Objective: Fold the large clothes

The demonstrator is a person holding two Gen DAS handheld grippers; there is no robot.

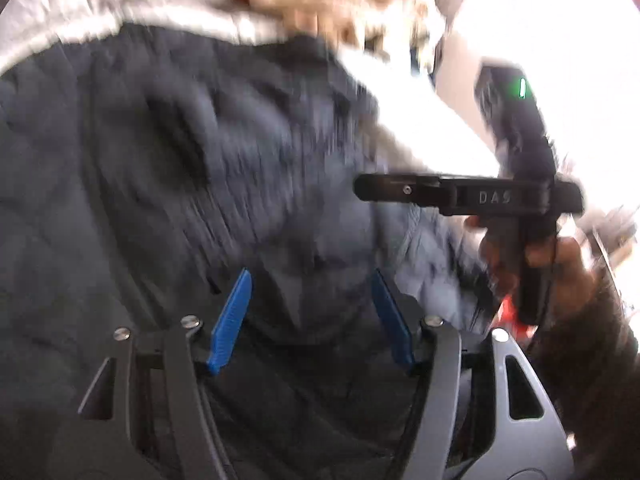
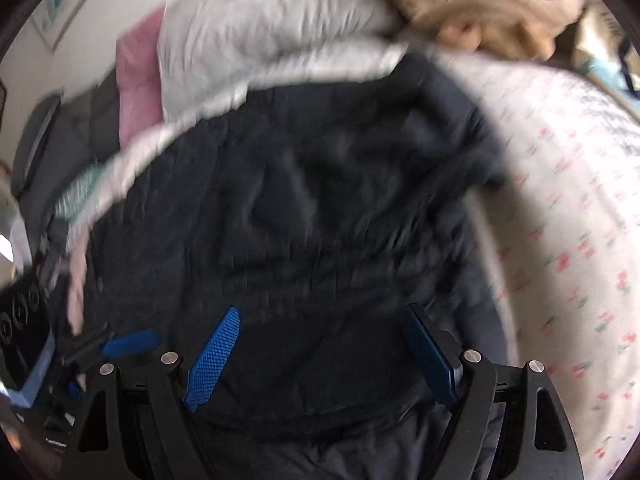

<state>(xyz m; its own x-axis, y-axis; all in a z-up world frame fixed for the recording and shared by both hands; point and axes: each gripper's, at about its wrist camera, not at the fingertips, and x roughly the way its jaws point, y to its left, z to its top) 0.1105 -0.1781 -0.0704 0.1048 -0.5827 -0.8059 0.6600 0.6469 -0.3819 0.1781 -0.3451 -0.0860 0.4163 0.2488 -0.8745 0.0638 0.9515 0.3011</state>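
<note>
A dark navy quilted jacket (image 1: 192,168) lies spread on the bed and fills most of both views (image 2: 304,208). My left gripper (image 1: 310,280) is open just above the jacket, its blue pads apart with nothing between them. My right gripper (image 2: 324,316) is also open over the jacket, empty. In the left wrist view the right gripper's black body (image 1: 516,196) shows at the right, held by a hand. In the right wrist view the left gripper's blue fingertip (image 2: 132,342) shows at the lower left. Both views are blurred by motion.
A white bedsheet with small pink flowers (image 2: 572,240) lies to the right of the jacket. A grey-white cloth (image 2: 264,28), a pink cloth (image 2: 138,76) and a tan garment (image 2: 492,4) lie beyond it. A framed picture (image 2: 60,12) hangs on the wall.
</note>
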